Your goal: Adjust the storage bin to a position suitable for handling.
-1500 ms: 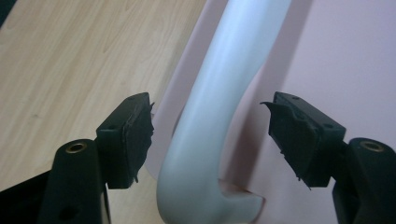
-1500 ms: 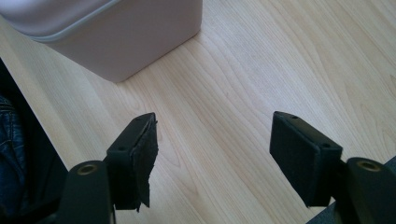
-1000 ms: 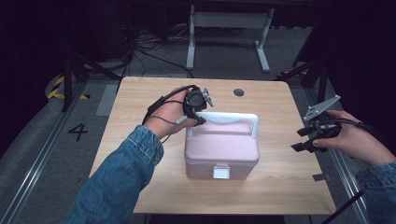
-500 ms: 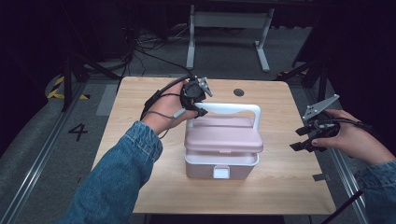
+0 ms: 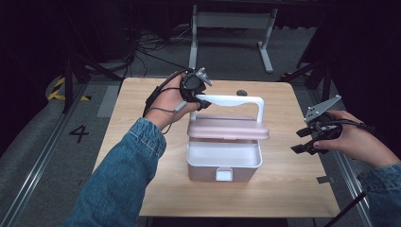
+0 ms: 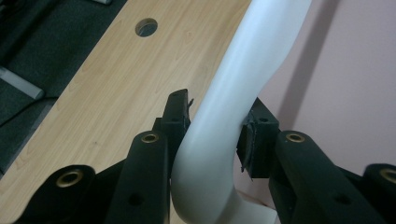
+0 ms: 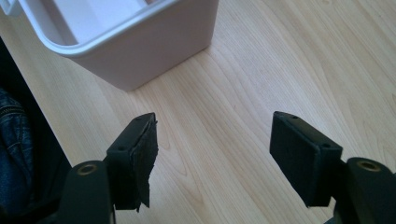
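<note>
1. The tabletop [image 5: 142,113] is one pale wooden surface with a single round hole [image 6: 148,26] near its far edge. It carries one box and nothing else that I can make out.

2. The pink storage box [image 5: 224,163] sits near the middle of the tabletop. There is one base, open at the top, with a single white latch [image 5: 223,174] on its near face. It looks like thin moulded plastic: light, stiff and smooth. Judging by that, the base could slide or lift with the lid if it snags.

3. The pink lid [image 5: 228,128] is one piece, raised off the base and held roughly level above its rear half. It seems light and rigid, though its glossy surface would be slippery to pinch at the edge.

4. The white handle [image 5: 236,100] is one arch standing up from the lid. It is the natural place to take hold: rounded, stiff, and narrow enough to fit between the jaws. A grip at its corner, as here, may let the lid swing or tilt; nearer the middle would balance better.

5. The left claw [image 6: 215,130] is clenched on the handle's left bend, one jaw at each side of the white bar.

6. The right claw [image 7: 212,140] hangs released, jaws wide apart with nothing between them, over bare tabletop just right of the box.
</note>
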`<act>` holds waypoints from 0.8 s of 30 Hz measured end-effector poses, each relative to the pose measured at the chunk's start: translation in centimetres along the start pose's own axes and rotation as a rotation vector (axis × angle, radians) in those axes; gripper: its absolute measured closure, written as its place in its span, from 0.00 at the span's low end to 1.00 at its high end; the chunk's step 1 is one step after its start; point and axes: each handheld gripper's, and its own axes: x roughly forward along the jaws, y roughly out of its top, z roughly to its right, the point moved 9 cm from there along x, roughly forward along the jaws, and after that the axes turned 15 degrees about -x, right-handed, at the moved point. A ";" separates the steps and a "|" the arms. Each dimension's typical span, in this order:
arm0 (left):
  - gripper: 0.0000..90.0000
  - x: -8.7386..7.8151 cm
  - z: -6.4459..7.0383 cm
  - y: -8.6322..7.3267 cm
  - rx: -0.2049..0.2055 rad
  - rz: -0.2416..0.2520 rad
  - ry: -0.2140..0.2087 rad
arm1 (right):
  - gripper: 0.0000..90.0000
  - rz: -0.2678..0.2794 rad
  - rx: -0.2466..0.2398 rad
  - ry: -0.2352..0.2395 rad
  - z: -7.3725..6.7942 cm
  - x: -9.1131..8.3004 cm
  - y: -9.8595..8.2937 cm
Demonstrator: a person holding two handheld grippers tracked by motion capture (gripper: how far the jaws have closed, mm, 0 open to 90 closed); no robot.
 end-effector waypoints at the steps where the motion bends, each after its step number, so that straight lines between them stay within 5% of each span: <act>1: 0.75 0.1 0.0 0.1 -0.013 0.007 0.002 | 0.37 0.002 -0.003 -0.004 0.0 0.0 0.1; 14: 0.75 0.6 -1.5 0.7 -0.065 0.038 0.020 | 0.39 0.033 -0.083 0.025 -2.1 -0.4 2.9; 24: 0.75 0.6 -1.6 0.6 -0.085 0.030 0.012 | 0.67 0.182 -0.089 0.075 -4.4 -0.8 7.1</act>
